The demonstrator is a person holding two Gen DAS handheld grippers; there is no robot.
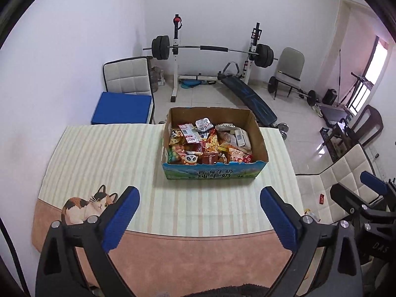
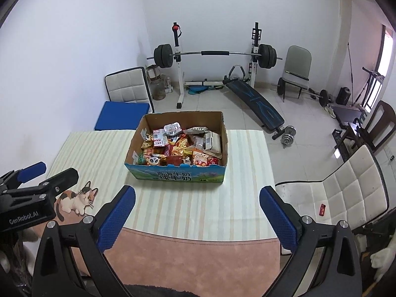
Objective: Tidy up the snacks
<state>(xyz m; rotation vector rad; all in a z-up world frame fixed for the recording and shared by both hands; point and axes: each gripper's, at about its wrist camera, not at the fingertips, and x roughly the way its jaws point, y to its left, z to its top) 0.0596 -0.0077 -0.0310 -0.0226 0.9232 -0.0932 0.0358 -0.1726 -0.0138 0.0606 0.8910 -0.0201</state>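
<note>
Snack packets (image 1: 210, 146) heaped inside milk carton box (image 1: 214, 172) on desk (image 1: 99, 153); none outside box. Left tongs (image 1: 199, 216), right tongs (image 2: 196, 216) spread wide, empty, short of box.

1. We're in a home, a spare room doubling as a gym: a loaded barbell rack (image 1: 212, 49) stands by the wall.
2. A sit-up bench (image 2: 255, 101) lies on tiled floor, padded chairs (image 2: 346, 188) around a cat-print tablecloth (image 1: 104, 153).

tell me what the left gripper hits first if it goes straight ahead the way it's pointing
Probably the near printed wall of the cardboard snack box. The left gripper is open and empty, with only bare striped tablecloth between; depth is uncertain.
</note>
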